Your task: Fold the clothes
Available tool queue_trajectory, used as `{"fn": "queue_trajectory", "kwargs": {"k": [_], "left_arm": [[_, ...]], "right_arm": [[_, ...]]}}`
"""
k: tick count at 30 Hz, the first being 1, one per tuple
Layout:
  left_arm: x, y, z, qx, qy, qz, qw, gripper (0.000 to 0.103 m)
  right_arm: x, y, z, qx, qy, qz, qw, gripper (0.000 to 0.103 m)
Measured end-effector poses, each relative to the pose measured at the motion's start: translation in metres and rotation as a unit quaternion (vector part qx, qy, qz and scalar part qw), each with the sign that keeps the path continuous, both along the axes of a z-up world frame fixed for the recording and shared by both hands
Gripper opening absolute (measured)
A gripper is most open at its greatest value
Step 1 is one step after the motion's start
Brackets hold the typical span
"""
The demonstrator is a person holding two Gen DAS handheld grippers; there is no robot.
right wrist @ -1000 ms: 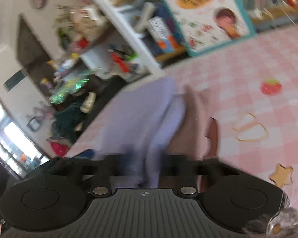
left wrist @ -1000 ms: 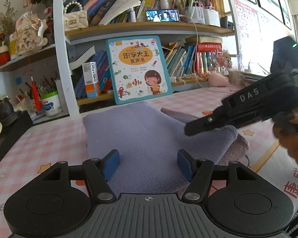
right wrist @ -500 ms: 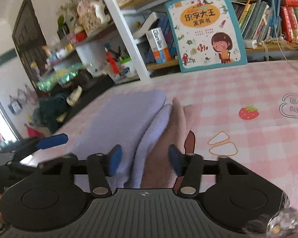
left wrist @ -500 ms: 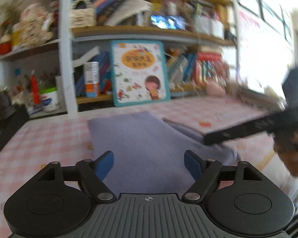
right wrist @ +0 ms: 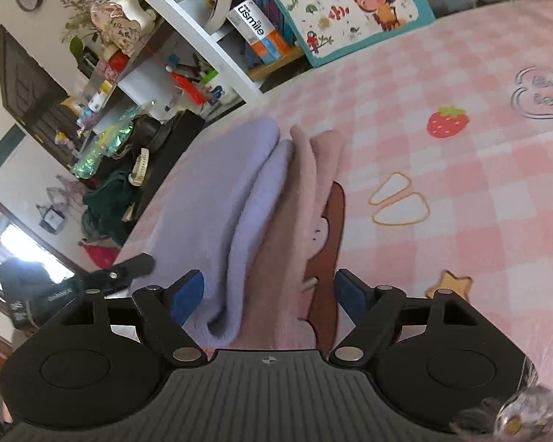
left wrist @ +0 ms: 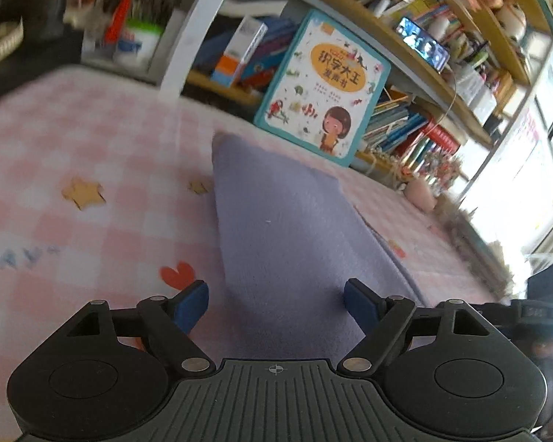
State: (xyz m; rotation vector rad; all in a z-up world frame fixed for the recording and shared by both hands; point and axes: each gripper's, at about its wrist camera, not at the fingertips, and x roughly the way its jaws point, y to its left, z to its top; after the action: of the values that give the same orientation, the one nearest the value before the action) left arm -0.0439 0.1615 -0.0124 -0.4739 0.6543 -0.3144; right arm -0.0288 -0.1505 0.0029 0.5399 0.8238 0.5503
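On the pink checked table [left wrist: 73, 140]: folded lavender garment [left wrist: 287, 235].
Left tool [left wrist: 276, 300] and right tool [right wrist: 267, 294] both spread wide, holding nothing.

Lavender garment [right wrist: 217, 199] w/ pink-and-brown layer [right wrist: 306, 228]; desk [right wrist: 461, 169] pink/white checks, red strawberry [right wrist: 447, 121]; book [left wrist: 324, 84] teal-edged; hand-held gripper pads [left wrist: 191, 304] blue.

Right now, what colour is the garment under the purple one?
Dusty pink garment with a brown patch, under the purple garment; clearest in the right wrist view.
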Motion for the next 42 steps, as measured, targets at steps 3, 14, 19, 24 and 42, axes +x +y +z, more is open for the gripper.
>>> {"fn": "queue_trajectory", "kwargs": {"k": [3,14,19,24,42], "left_arm": [[0.009,-0.002,-0.005,-0.023,0.002,-0.004,0.9997,0.081],[-0.002,-0.035,0.017,0.080,-0.038,-0.007,0.9960,0.063],[0.007,-0.019,0.008,0.036,-0.010,-0.017,0.9992,0.069],[0.013,-0.014,0.002,0.009,0.000,-0.020,0.9998,0.071],[0.004,-0.020,0.020,0.017,-0.060,-0.008,0.9980,0.060]], "right_arm": [[0.010,0.009,-0.001,0.003,0.005,0.012,1.000,0.068],[-0.008,0.039,0.017,-0.116,-0.098,0.025,0.988,0.026],[0.007,0.023,0.007,-0.057,-0.047,0.013,0.997,0.042],[0.016,0.020,0.001,-0.026,-0.023,0.007,0.999,0.047],[0.000,0.043,0.031,-0.111,-0.139,0.030,0.984,0.022]]}}
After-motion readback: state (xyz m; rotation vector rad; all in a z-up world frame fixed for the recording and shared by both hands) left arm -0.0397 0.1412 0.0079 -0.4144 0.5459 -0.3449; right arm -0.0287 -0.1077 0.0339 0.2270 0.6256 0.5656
